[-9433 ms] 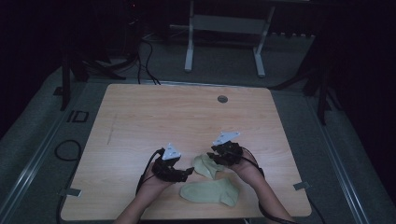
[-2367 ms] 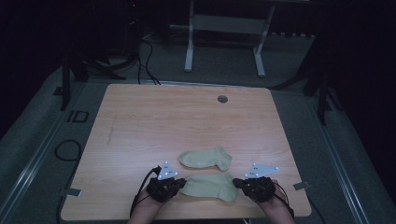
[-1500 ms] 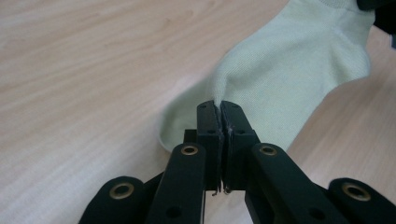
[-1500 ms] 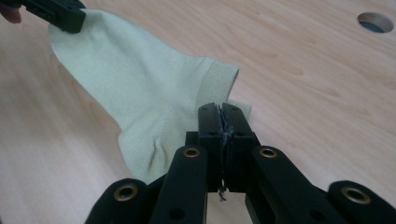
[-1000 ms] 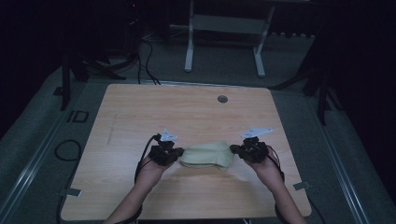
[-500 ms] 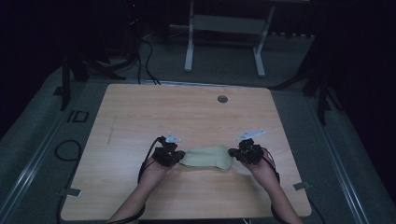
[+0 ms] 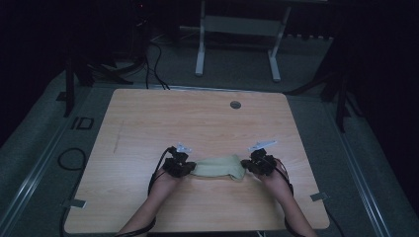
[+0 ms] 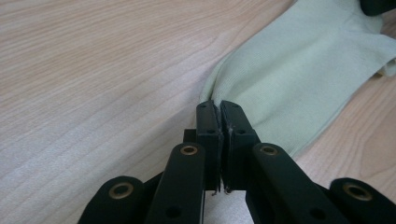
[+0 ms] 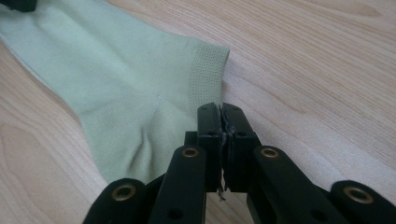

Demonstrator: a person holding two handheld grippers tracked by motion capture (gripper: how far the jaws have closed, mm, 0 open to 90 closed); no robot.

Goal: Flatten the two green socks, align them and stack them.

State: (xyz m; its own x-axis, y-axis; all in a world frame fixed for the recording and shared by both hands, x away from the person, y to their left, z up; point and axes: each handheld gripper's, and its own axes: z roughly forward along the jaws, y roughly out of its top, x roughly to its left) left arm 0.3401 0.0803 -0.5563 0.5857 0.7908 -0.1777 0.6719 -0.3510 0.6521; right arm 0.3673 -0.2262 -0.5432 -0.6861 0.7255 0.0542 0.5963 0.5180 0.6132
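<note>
sock pinched at either end by left gripper, right gripper, on table

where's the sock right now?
In the high view the pale green sock lies near the front middle of the table, stretched between the left gripper and the right gripper, each shut on one end.

Two socks, two grippers

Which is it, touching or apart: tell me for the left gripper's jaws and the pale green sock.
Touching. In the left gripper view the left gripper has its jaws shut on the edge of the sock.
</note>
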